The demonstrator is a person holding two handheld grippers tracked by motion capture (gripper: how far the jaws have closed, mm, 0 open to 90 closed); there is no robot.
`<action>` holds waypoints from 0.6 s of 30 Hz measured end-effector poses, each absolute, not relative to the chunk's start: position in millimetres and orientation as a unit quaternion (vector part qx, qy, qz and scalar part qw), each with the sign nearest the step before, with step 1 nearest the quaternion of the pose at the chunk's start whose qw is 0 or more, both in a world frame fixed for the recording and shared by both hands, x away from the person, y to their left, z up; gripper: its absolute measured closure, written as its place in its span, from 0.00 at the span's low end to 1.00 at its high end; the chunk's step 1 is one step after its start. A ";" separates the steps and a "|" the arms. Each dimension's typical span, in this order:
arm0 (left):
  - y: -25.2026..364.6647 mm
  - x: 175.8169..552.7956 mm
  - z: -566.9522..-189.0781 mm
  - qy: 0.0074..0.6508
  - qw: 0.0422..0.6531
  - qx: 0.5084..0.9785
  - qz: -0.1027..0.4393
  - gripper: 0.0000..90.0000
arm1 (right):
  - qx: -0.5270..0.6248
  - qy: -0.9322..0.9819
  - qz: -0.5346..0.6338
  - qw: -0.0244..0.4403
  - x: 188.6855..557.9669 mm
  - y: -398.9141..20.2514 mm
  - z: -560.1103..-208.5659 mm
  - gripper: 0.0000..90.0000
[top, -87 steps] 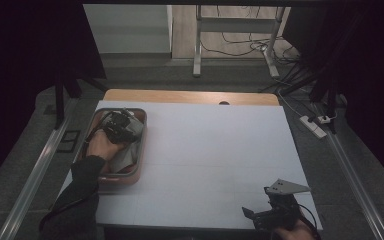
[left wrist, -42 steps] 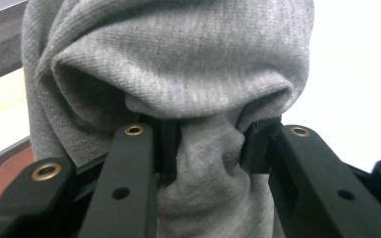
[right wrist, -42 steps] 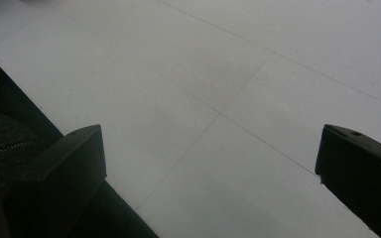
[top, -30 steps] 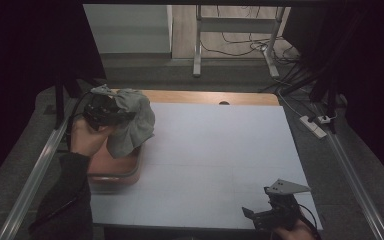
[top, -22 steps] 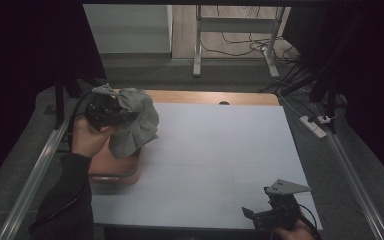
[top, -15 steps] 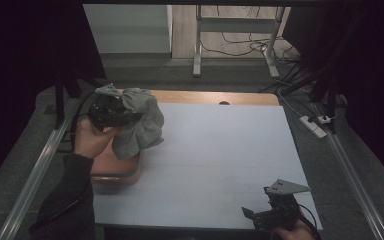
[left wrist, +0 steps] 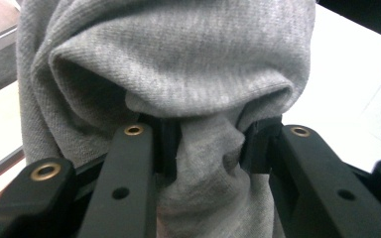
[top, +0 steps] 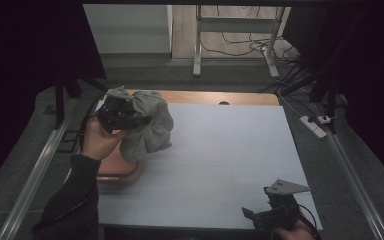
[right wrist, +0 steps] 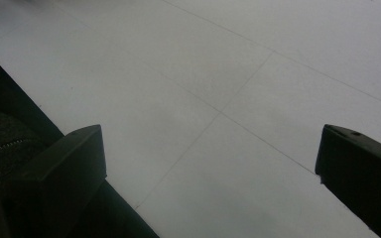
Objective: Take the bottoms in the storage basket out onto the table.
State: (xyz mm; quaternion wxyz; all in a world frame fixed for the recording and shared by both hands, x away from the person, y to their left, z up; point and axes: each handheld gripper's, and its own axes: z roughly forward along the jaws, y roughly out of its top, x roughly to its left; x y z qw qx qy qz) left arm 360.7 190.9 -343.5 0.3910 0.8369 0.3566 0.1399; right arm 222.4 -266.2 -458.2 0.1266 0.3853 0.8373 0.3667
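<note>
The left gripper (left wrist: 206, 153) is closed on a bunched fold of one grey knitted cloth (left wrist: 178, 74), with both jaws pressing the fabric from the sides. In the high view this gripper (top: 122, 112) holds the cloth (top: 150, 127) in the air, above the left back part of the white tabletop (top: 220, 165), and the loose end hangs down over one brown tray (top: 117, 170) that lies under it at the left edge. The right gripper (right wrist: 208, 158) rests low over the near right corner of the tabletop with its jaws wide apart and nothing between them.

The risk, I think, is that the hold takes only a small pinch of fabric (the rest hangs free), so the cloth could slide out if it is swung fast. The hanging end could also catch the tray rim and drag it.

I count two grippers, one cloth, one tray.
</note>
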 end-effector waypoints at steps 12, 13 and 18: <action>174.1 360.6 -345.7 0.338 0.389 0.847 0.126 0.72 | 0.385 0.837 0.367 0.127 222.1 -266.1 -458.2 0.00; 172.9 360.4 -345.8 0.337 0.391 0.847 0.126 0.72 | 0.385 0.837 0.367 0.127 222.1 -266.1 -458.2 0.00; 166.2 358.8 -344.8 0.327 0.395 0.849 0.122 0.72 | 0.385 0.837 0.367 0.126 222.1 -266.3 -458.2 0.00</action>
